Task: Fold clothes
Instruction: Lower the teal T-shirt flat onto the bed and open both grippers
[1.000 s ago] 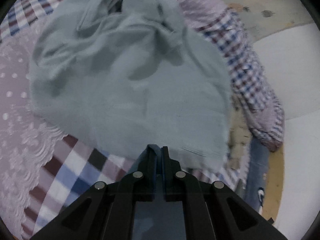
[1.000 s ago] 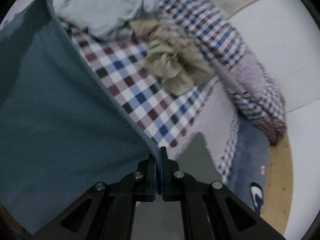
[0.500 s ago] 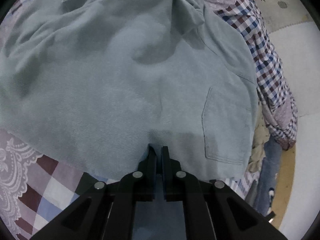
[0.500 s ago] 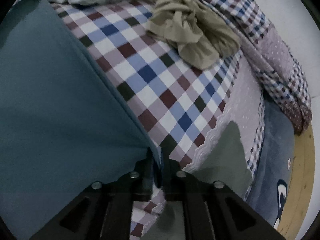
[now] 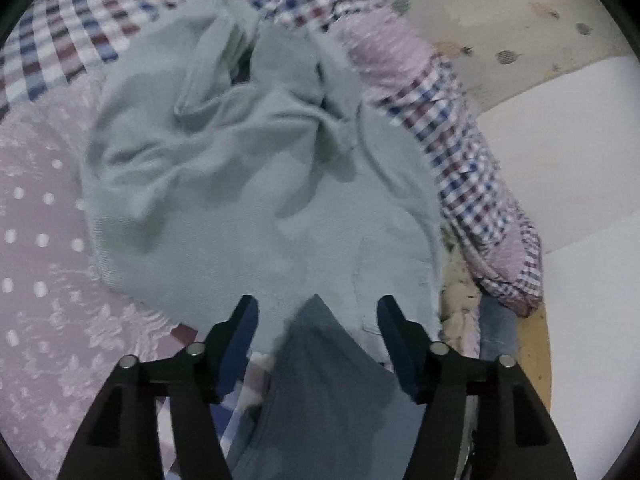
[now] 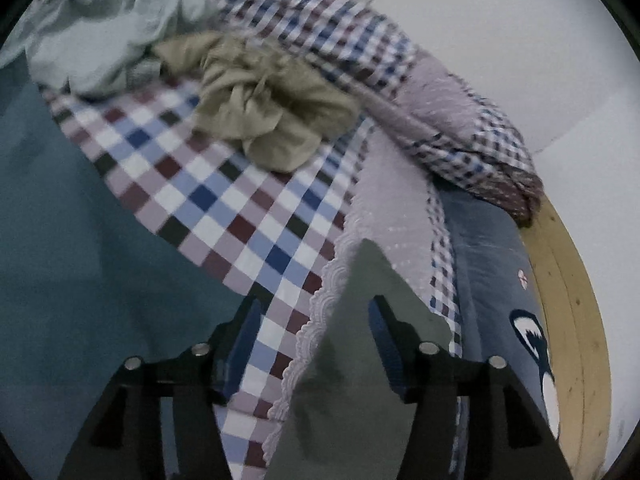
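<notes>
A dark teal garment (image 6: pixel 72 248) lies spread on the checked bed cover, filling the left of the right wrist view; one pointed corner of it (image 5: pixel 320 360) shows between the fingers in the left wrist view. My left gripper (image 5: pixel 316 312) is open just above that corner, with nothing held. My right gripper (image 6: pixel 312 312) is open too, over the checked cover and a grey-green cloth (image 6: pixel 360 360). A crumpled pale grey-green garment (image 5: pixel 240 184) lies ahead of the left gripper. A bunched tan garment (image 6: pixel 264 108) sits beyond the right gripper.
The checked bed cover (image 6: pixel 224 208) has a lilac lace-edged band (image 5: pixel 36 280). A rolled checked quilt (image 6: pixel 440 112) runs along the far right. A blue cushion with a penguin print (image 6: pixel 516 312) and a wooden bed rail (image 6: pixel 568 304) lie at the right edge.
Both grippers were shut on the teal garment's edge; now both stand open and the garment lies released on the bed. The left gripper has drawn back from the pale garment.
</notes>
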### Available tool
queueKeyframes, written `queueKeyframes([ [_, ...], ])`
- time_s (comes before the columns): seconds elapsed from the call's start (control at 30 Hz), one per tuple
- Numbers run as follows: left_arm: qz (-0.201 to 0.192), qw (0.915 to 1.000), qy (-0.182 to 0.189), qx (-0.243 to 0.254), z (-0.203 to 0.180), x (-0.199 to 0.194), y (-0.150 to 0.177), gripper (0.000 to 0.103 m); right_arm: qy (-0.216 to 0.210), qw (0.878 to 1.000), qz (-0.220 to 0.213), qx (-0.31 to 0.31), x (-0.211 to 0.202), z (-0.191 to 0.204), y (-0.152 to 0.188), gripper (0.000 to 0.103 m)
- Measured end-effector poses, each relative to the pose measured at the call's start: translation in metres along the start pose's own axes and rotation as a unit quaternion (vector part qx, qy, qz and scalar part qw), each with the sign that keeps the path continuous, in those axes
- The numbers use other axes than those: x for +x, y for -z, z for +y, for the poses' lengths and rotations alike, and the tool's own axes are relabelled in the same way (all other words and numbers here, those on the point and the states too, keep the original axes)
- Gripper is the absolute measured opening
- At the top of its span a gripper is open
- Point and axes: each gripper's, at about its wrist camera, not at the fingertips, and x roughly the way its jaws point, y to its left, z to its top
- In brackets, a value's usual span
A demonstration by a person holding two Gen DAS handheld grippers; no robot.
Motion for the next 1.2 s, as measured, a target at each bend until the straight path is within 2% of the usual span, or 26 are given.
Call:
queueKeyframes([
  [0.1,-0.019,0.9989,0.039,0.017,0.000,-0.031,0.015,0.079,-0.005,0.999,-0.029,0.030,-0.031,-0.002,0.006,0.066],
  [0.2,-0.037,0.9954,0.079,0.040,-0.001,-0.057,0.037,0.081,-0.009,0.996,-0.057,0.063,-0.067,0.002,0.016,0.075],
  [0.33,-0.055,0.9893,0.119,0.063,0.001,-0.087,0.071,0.083,-0.020,0.994,-0.080,0.072,-0.107,0.013,0.031,0.077],
  [0.47,-0.067,0.9869,0.108,0.099,0.007,-0.112,0.114,0.084,-0.031,0.990,-0.112,0.085,-0.157,0.027,0.048,0.078],
  [0.57,-0.059,0.9838,0.109,0.130,0.010,-0.121,0.145,0.085,-0.046,0.982,-0.149,0.102,-0.199,0.050,0.058,0.081],
  [0.63,-0.050,0.9820,0.100,0.152,0.010,-0.125,0.167,0.085,-0.054,0.977,-0.172,0.113,-0.223,0.066,0.064,0.081],
  [0.77,-0.041,0.9757,0.046,0.211,0.007,-0.122,0.207,0.085,-0.082,0.964,-0.217,0.130,-0.256,0.105,0.067,0.083],
  [0.9,-0.045,0.9683,0.001,0.246,0.013,-0.117,0.236,0.085,-0.100,0.950,-0.254,0.152,-0.273,0.146,0.069,0.086],
  [1.03,-0.042,0.9653,-0.025,0.256,0.029,-0.107,0.257,0.085,-0.117,0.934,-0.290,0.173,-0.290,0.187,0.071,0.089],
  [1.2,-0.045,0.9765,-0.064,0.201,0.060,-0.104,0.266,0.085,-0.128,0.934,-0.297,0.151,-0.287,0.243,0.076,0.089],
])
